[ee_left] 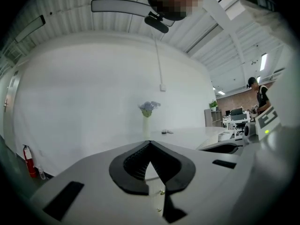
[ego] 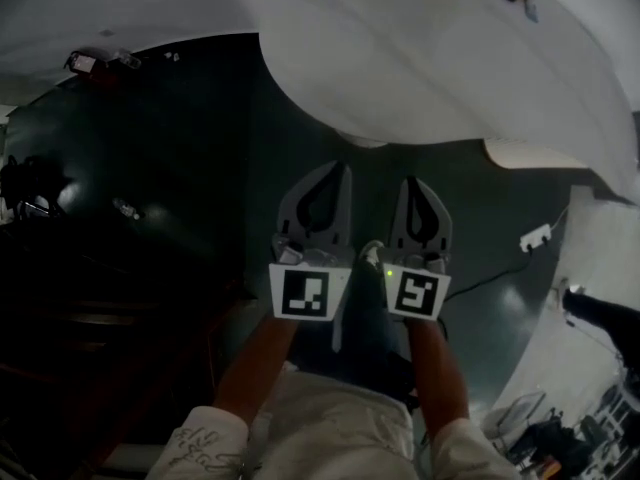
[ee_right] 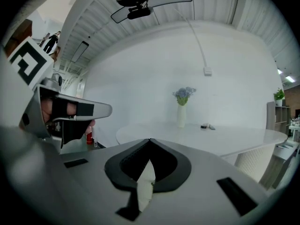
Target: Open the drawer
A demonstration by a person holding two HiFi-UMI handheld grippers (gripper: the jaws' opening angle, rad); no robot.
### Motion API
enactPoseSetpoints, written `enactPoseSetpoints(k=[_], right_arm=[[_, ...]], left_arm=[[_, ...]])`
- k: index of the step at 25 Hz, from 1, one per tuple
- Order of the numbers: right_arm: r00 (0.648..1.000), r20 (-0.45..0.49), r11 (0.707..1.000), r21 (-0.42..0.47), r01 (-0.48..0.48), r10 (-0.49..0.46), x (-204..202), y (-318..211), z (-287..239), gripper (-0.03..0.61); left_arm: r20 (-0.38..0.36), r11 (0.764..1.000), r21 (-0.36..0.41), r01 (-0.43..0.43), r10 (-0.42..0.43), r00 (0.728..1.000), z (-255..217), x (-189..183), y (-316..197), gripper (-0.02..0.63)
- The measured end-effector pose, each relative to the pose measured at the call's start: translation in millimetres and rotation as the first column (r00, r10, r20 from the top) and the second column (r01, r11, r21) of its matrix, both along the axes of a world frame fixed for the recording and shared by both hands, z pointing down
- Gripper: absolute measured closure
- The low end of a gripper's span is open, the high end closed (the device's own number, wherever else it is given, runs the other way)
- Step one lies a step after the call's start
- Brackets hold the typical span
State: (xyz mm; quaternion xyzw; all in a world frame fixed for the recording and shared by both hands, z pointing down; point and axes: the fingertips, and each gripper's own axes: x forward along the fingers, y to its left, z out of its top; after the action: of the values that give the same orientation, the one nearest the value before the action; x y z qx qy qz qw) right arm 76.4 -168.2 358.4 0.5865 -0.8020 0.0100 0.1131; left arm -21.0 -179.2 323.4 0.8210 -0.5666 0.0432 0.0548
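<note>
Plainly both tools are closed tight and empty: the left tool [ee_left: 149, 142] and the right tool [ee_right: 150, 140] each have jaws meeting at the tips with nothing between. In the head view they hang side by side, a narrow gap apart, pointing to 12 o'clock. Just beyond the tips curves the edge of the white worktop [ego: 430, 78], which bears a vase [ee_left: 147, 117] farther in. Open dark floor [ego: 170, 148] spreads toward 9 o'clock, and a power strip [ego: 536, 236] lies at 3 o'clock. No view lets the drawer be made out.
</note>
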Motion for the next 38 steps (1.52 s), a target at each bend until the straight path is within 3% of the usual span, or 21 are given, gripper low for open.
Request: enactPoseSetpoints(k=[3,8,11,18,24,31,38], right_arm=[[1.0,-0.012,0.999,-0.032,-0.013,0.013,-2.0,-11.0,43.3,0.575],[0.999,-0.034,0.998,-0.051,-0.03,0.028,-1.1,-20.7,113.6,0.575],[0.998,-0.051,0.997,-0.071,-0.044,0.041,4.3,-27.4,153.6,0.575],[0.997,-0.018,0.995,-0.058,-0.077,0.076,0.5,-35.7,210.7,0.575],[0.997,-0.014,0.995,-0.068,-0.075,0.074,-1.6,-46.6,228.9,0.563],[0.997,-0.037,0.992,-0.106,-0.067,0.063,-5.2,-82.7,247.2,0.422],[0.995,-0.03,0.991,-0.093,-0.101,0.098,-9.4,-113.1,247.1,0.422]], left_arm=[[0.037,0.999,-0.014,-0.032,0.033,0.999,39.8,-0.8,-5.7,0.614],[0.013,0.999,-0.033,-0.004,0.004,1.0,105.3,-17.1,-6.9,0.614],[0.05,0.999,-0.025,-0.021,0.022,0.999,144.3,-20.7,-12.4,0.614],[0.067,0.999,-0.029,-0.04,0.041,0.997,215.3,-19.4,-16.5,0.614],[0.057,0.998,-0.038,-0.048,0.05,0.997,229.0,-12.1,-20.4,0.614],[0.068,0.998,-0.045,-0.04,0.042,0.997,229.4,-16.1,-20.9,0.614],[0.068,0.998,-0.052,-0.023,0.027,0.997,231.2,-25.9,-23.4,0.614]])
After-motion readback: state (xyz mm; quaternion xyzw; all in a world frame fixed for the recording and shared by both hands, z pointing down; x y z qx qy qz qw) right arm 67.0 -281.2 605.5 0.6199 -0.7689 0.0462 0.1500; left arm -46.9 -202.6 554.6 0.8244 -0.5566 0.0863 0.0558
